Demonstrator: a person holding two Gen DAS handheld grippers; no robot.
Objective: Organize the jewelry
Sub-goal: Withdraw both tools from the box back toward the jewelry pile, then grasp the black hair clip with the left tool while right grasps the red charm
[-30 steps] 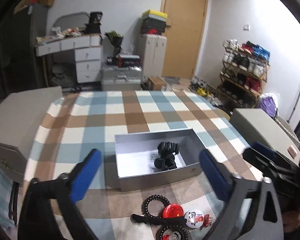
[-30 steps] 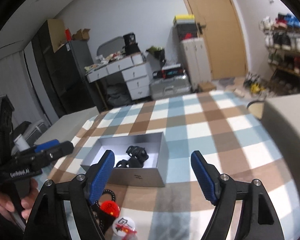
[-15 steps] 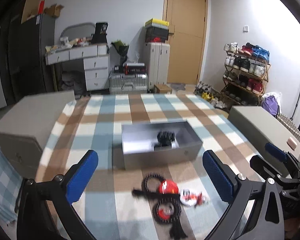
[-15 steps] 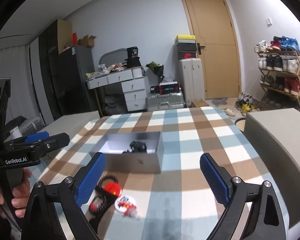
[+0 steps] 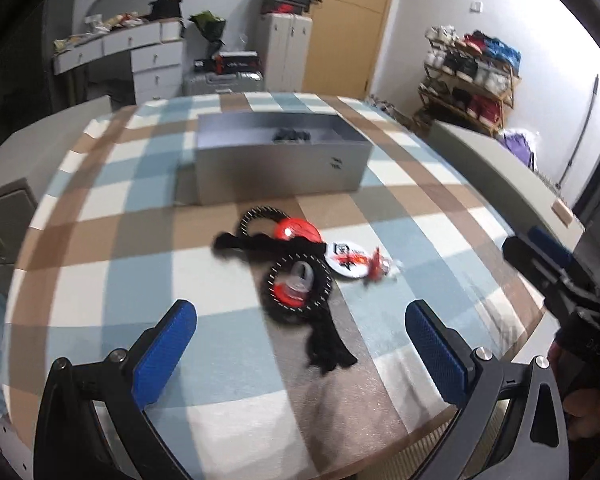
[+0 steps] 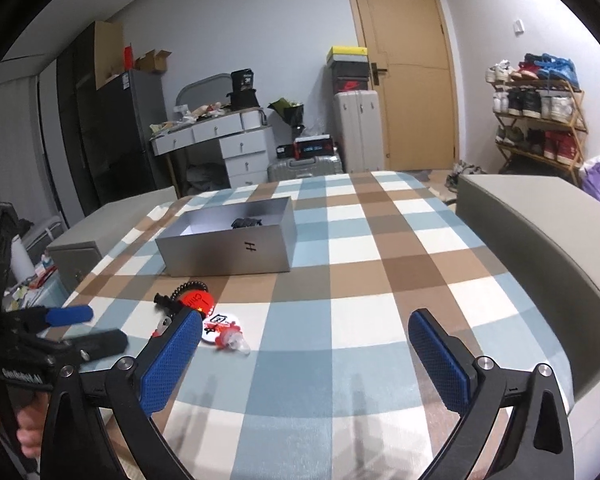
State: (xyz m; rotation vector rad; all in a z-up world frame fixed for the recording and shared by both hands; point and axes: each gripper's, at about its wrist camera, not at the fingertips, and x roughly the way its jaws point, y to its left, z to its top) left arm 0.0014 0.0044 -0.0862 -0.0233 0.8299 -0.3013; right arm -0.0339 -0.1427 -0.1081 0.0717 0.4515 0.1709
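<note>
Since a second ago both tongs have drawn back from the grey box toward the near edge of the worktop, so the loose pile now lies ahead of them rather than beneath. In the left wrist view the left tongs gape wide and empty over the checked worktop; just beyond them lies the jewelry heap: a black coil hair tie ringing a red piece, a second coil, a red badge, a white badge and a black fabric strip. The grey box sits toward the far edge, dark pieces already inside. In the right wrist view the right tongs are likewise spread and hold nothing, near the front edge, with the heap partly behind the left finger. The pieces overlap, so a grab could likely drag neighbours along or let a flat badge slip. The box front bears an "H"-like mark; the red badge shows "Chin…"; the other handle reads "GenRobot.AI".
</note>
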